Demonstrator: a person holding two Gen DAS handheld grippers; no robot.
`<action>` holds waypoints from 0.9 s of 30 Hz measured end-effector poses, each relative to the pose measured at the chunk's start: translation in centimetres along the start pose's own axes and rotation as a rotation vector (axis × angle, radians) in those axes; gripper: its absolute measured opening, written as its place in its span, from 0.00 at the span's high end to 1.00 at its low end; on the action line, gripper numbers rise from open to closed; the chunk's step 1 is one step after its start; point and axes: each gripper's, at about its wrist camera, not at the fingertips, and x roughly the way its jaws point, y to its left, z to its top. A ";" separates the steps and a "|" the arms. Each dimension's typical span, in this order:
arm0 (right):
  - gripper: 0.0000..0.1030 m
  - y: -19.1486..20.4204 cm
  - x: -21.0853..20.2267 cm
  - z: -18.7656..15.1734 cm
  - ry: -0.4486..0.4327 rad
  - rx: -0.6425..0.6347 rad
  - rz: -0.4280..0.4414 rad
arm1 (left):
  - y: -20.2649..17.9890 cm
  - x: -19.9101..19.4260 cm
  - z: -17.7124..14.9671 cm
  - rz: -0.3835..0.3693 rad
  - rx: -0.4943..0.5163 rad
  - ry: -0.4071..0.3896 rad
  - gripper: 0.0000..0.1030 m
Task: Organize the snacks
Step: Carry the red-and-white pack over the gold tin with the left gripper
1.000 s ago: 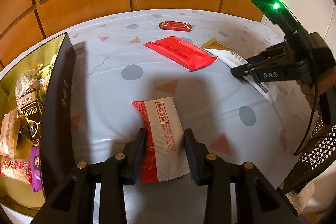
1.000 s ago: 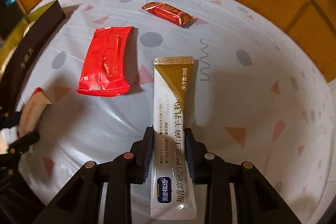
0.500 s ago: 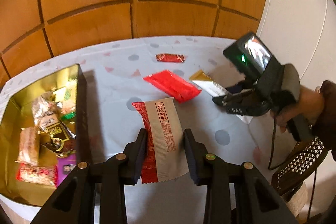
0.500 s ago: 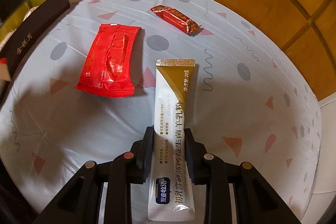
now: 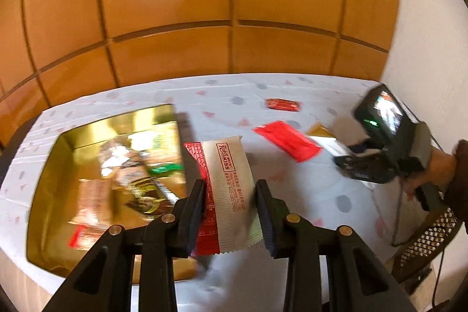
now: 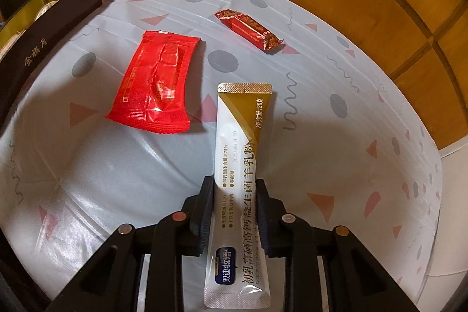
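Two packets in hand, two more loose on the tablecloth point(image 6: 122, 189). Left gripper point(image 5: 229, 212) clamped on white-and-red wafer packet point(image 5: 228, 183), raised beside the gold-lined box point(image 5: 52, 165) already holding several snacks. Right gripper point(image 6: 234, 212) closed on gold-and-white stick sachet point(image 6: 242, 154), low over the cloth. Red pouch point(image 6: 155, 84) and small red bar point(image 6: 248, 29) yet to collect. Box contents visible from left wrist only, blurred; sachet lettering legible from right wrist only.
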 end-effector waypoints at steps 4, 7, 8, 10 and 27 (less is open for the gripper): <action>0.74 -0.3 0.1 0.1 0.000 -0.001 0.006 | 3.4 -0.4 -0.1 0.042 -0.064 0.008 0.66; 0.74 -0.3 0.1 0.1 0.000 -0.003 0.005 | 6.9 -0.8 -0.5 0.063 -0.154 0.023 0.66; 0.74 -0.4 0.2 0.1 0.000 -0.003 0.005 | 8.1 -0.9 -0.7 0.068 -0.191 0.029 0.66; 0.74 -0.4 0.1 0.2 0.000 -0.005 0.005 | 11.1 -1.3 -1.1 0.088 -0.277 0.031 0.66; 0.74 0.0 0.1 0.2 0.000 -0.032 -0.017 | 22.0 1.7 -0.3 0.157 -0.551 0.101 0.66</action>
